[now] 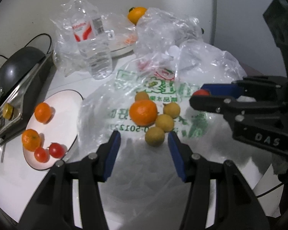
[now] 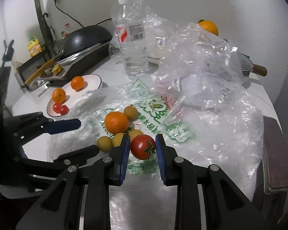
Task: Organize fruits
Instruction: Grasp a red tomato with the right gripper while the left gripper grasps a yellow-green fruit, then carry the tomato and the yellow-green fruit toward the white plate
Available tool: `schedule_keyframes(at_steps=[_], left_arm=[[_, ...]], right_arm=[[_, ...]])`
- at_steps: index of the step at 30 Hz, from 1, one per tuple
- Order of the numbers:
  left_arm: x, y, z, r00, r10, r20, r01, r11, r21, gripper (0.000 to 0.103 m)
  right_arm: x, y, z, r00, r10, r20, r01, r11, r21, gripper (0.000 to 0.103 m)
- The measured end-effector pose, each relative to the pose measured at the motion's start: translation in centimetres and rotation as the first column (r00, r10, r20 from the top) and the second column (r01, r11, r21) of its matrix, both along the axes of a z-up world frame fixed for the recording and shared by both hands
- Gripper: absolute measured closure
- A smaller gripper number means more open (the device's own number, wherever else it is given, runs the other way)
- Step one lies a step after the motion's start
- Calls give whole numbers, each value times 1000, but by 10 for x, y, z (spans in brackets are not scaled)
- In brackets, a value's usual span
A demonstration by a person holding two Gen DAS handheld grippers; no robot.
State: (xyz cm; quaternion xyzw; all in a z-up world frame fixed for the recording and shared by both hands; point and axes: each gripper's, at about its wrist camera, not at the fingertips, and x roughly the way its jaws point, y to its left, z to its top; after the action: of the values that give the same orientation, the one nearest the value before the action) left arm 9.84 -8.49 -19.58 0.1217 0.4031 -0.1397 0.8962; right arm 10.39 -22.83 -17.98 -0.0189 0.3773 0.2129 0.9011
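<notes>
White tabletop (image 1: pixel 63 84) against a pale wall, covered mostly by crumpled clear plastic bags printed with green lettering (image 2: pixel 159 122). On the plastic lies a cluster of fruit: one round orange mandarin (image 2: pixel 116 122) with four small yellow-brown round fruits (image 1: pixel 164 122) touching or just beside it.

Right gripper (image 2: pixel 142 147), black with blue pads, holds a small red tomato with a green stem (image 2: pixel 143 147); both pads press its sides, jaws nearly closed around it. From the left wrist view, the tomato shows as a red tip at the ends of those fingers.

Left gripper (image 1: pixel 144 141) has its jaws partly open with nothing between them. The nearest yellow-brown fruit (image 1: pixel 155 136) sits just past its fingertips, closer to the right finger.

Left of the bags, a white round plate with a dark rim (image 1: pixel 67 103) carries two mandarins (image 1: pixel 42 112) and two red tomatoes (image 1: pixel 56 150). Behind stand a clear water bottle with a red-and-white label (image 1: pixel 90 38), a black pan (image 2: pixel 86 36), and an orange at the back (image 2: pixel 209 27).
</notes>
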Motion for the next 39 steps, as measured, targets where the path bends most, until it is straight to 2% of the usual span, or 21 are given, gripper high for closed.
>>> schedule_keyframes(at_steps=[10,15,17,20,29,39], left_arm=[[11,-12,-13,999,-22,-25,23,999,34,51],[13,-21,-18,998,-56,-42,57,998,38,64],[14,-23,-19,997,-61,-52,63,997,40,72],[16,-24,-21,996,-72,-61,74,997,34,77],[14,-24,-12,995,-89,-44,90,996,14,77],[-3,1,3,998,-57,17,58,998,-22,77]], right_arm=[[9,-13,-8,1000,-24,-18,25,1000,10,74],[13,-17,-11,999,-32,-27,33,999,22,74],[15,-18,-14,999,-36,-34,36,999,22,74],[17,-20,-16,998,-38,-41,39,999,22,74],[21,-18,-15,999,-36,-39,37,999,13,74],[15,2,-5,1000,-6,-19,6,1000,-13,74]])
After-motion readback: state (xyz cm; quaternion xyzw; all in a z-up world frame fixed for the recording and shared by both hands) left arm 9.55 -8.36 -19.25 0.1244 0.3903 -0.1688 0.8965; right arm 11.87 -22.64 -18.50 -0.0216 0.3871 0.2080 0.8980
